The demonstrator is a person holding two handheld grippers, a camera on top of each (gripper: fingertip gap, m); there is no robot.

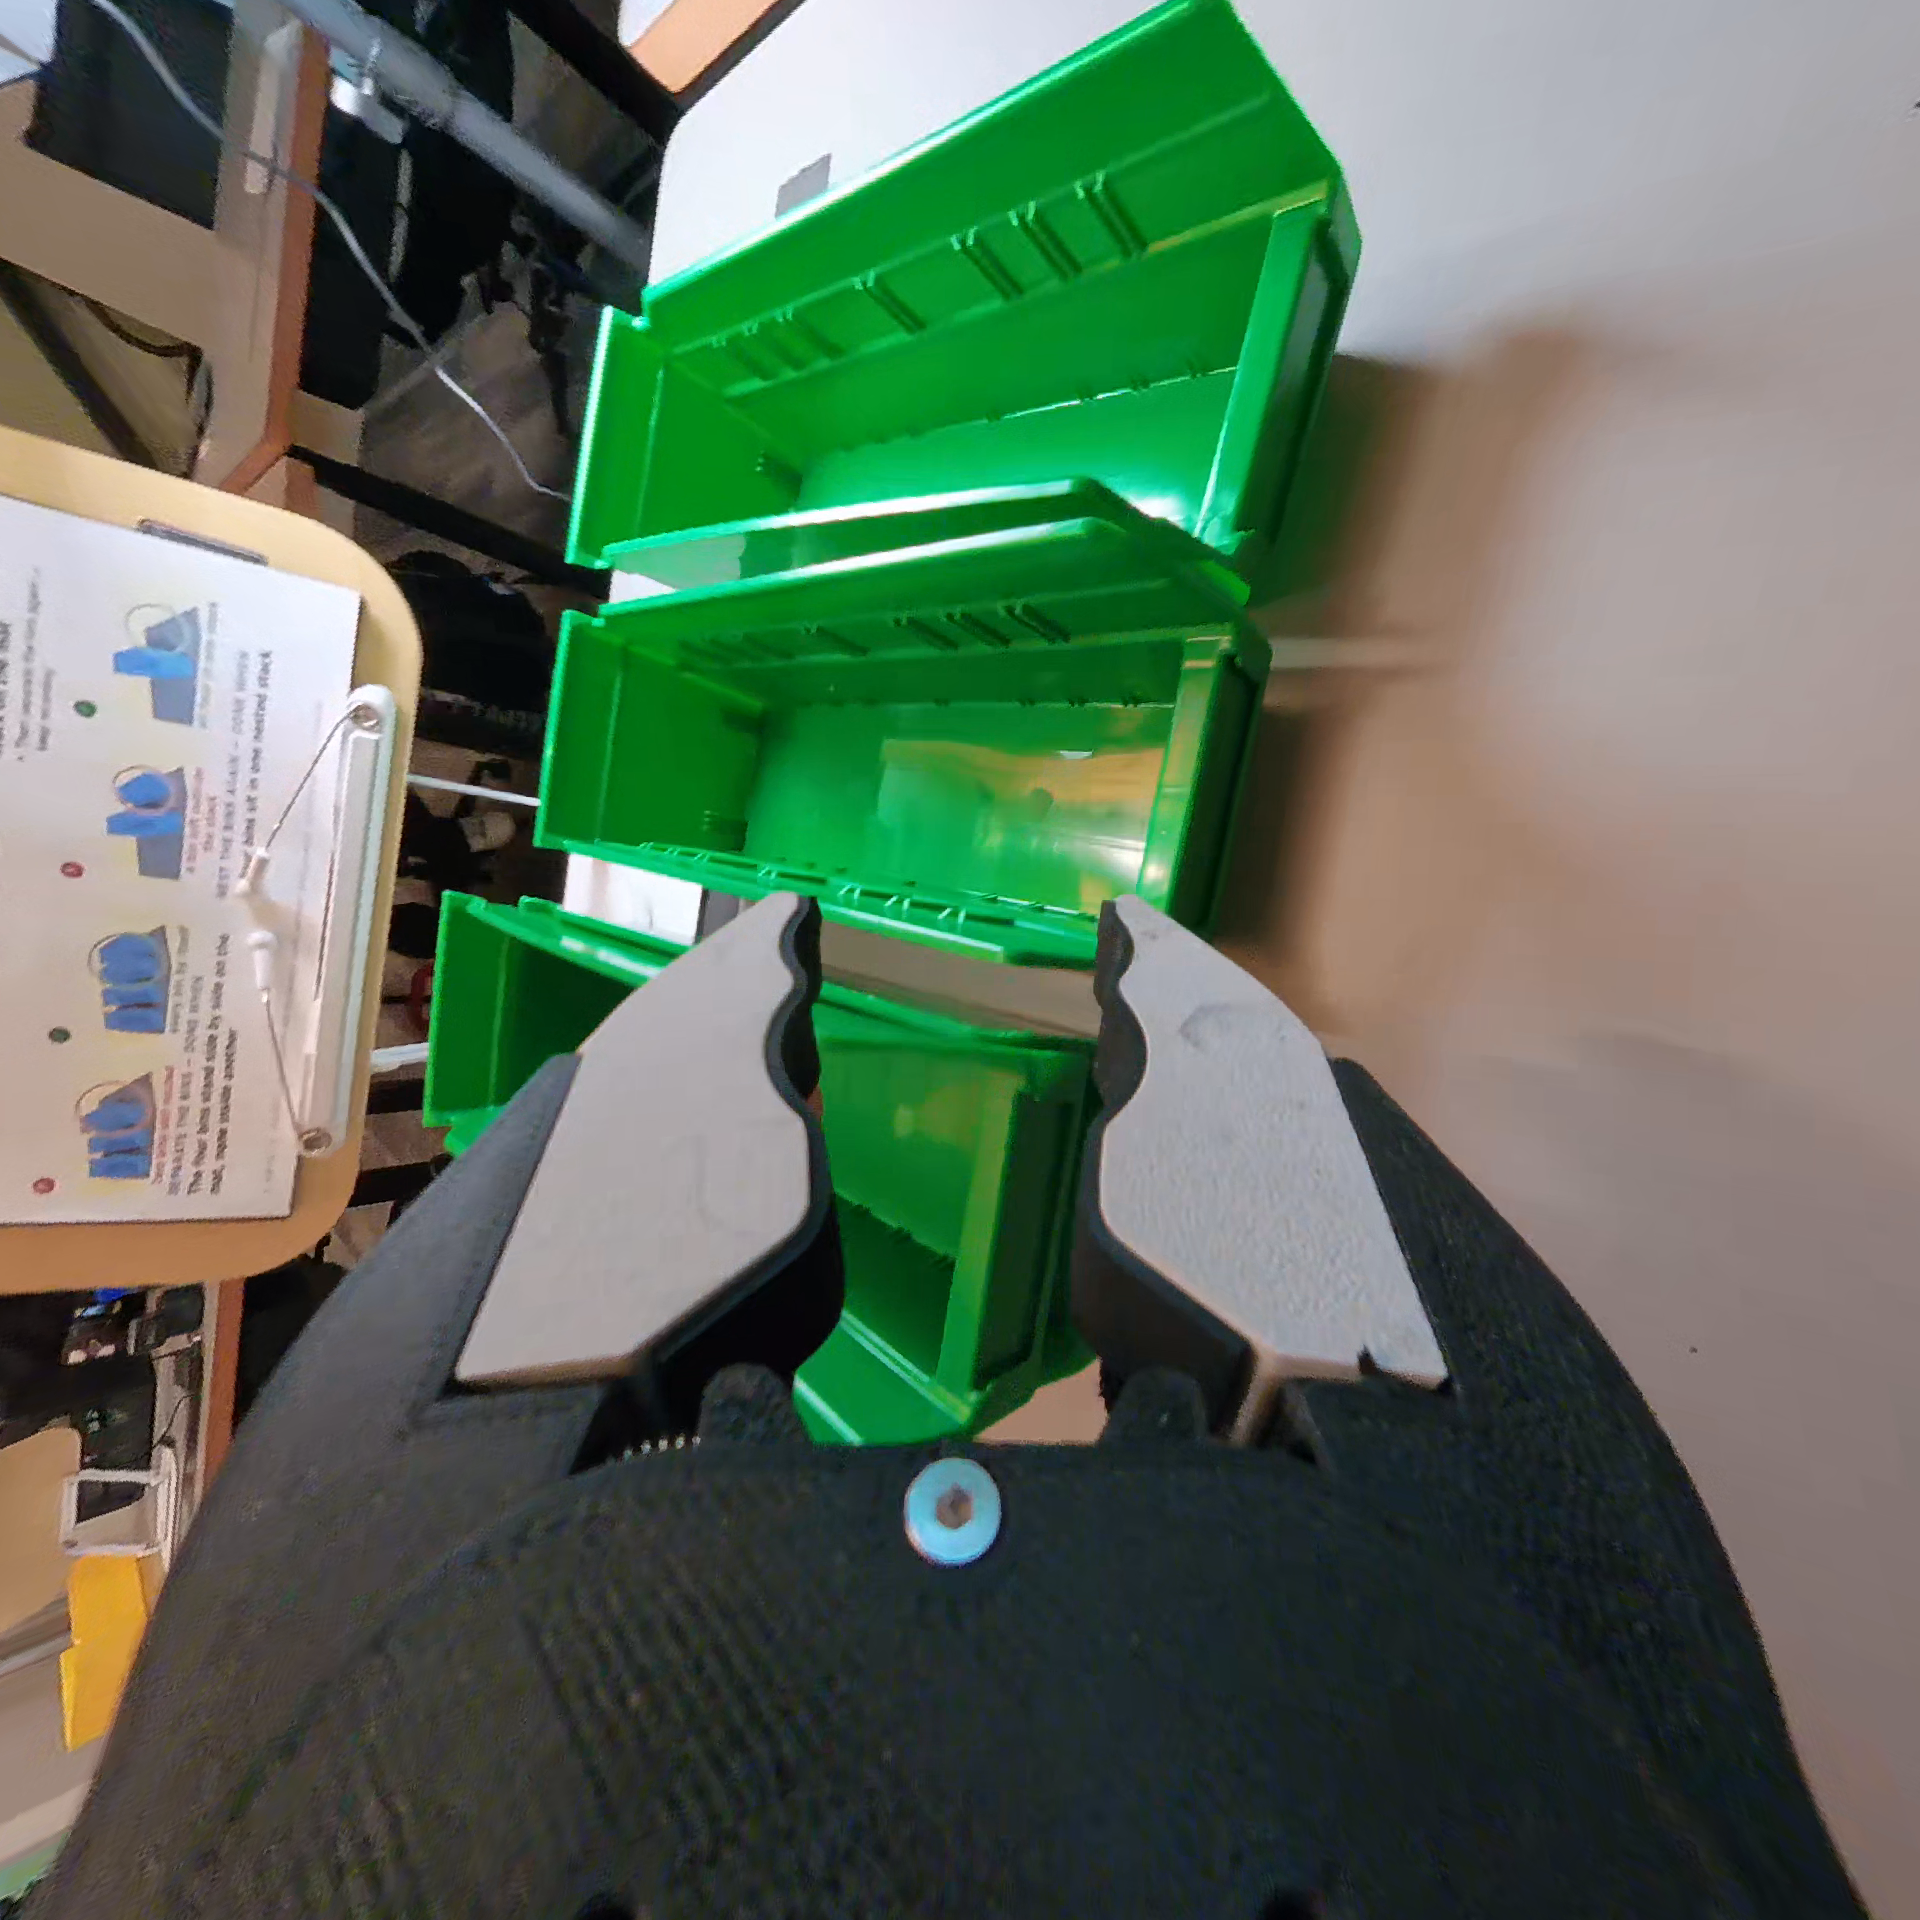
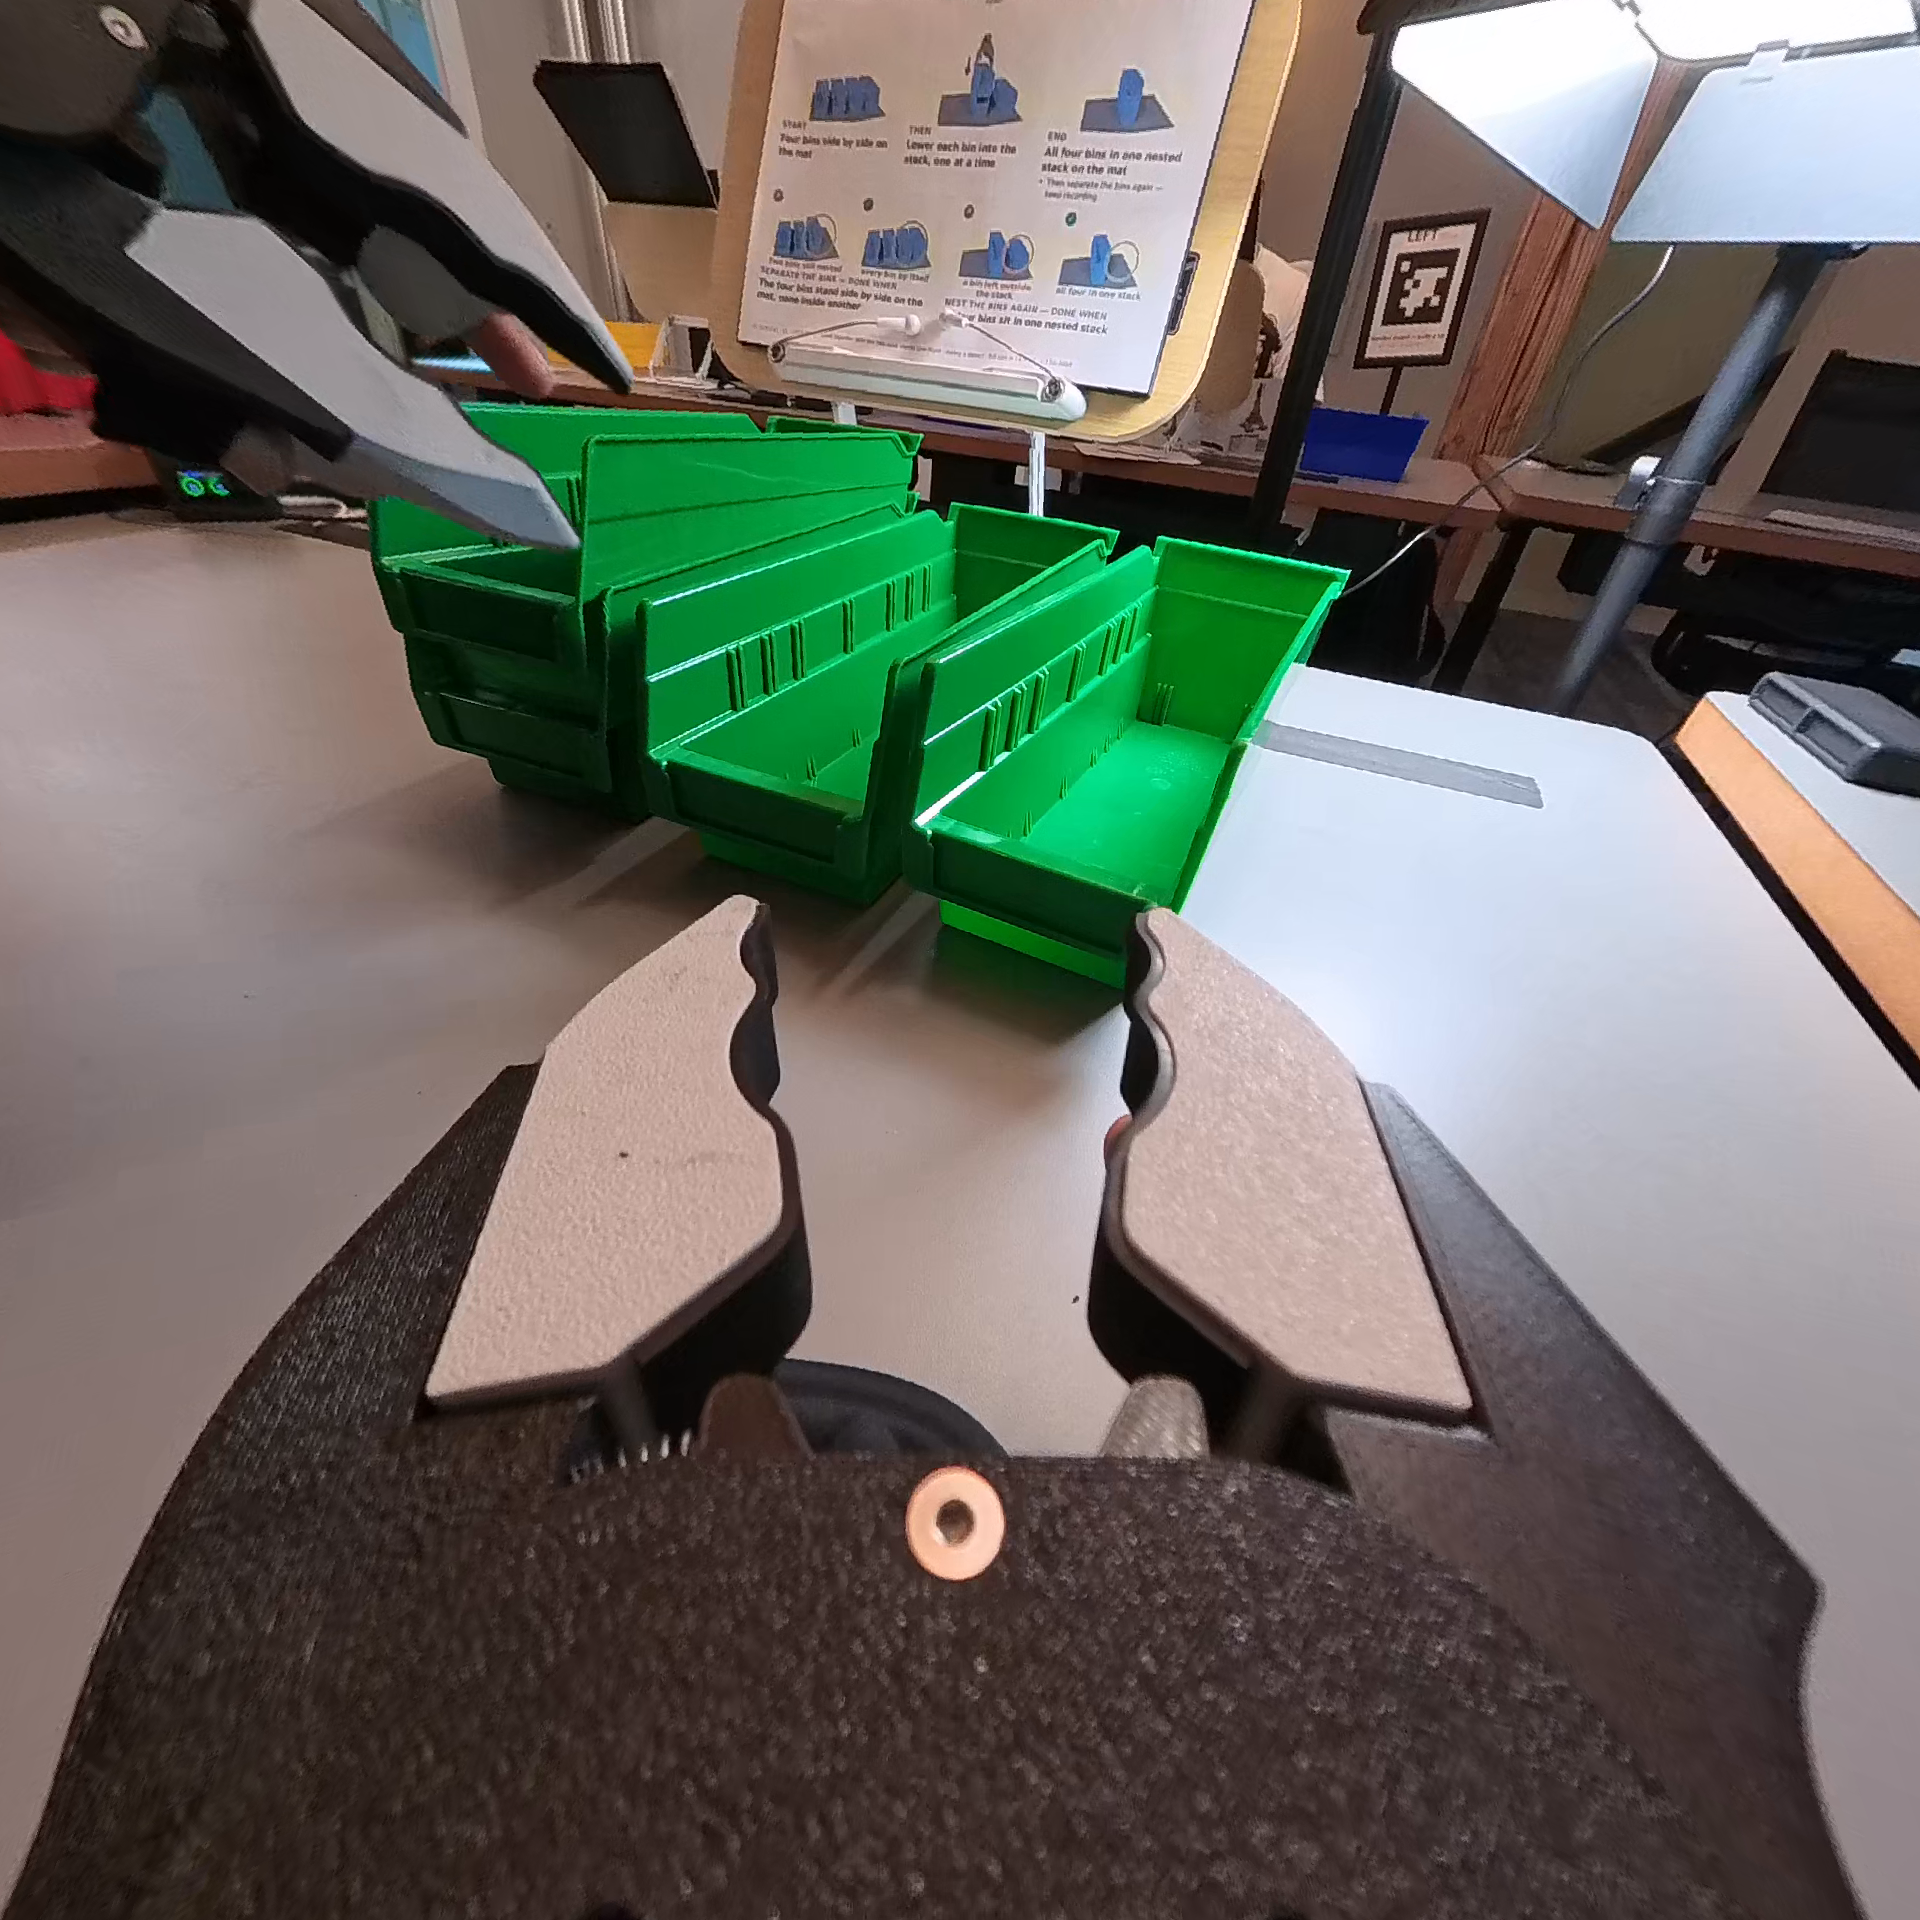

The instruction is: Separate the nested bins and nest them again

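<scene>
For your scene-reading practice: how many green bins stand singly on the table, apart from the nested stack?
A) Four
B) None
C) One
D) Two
D: two single bins, the middle bin and the rightmost bin, stand side by side on the table, next to the nested stack under the left gripper.

An instruction sheet (image 2: pixel 987 187) stands clipped to a board (image 2: pixel 1236 312).

A lab: fiducial marker sign (image 2: pixel 1421 289), studio light panel (image 2: pixel 1662 114), propped instruction sheet (image 2: pixel 987 187).
</scene>
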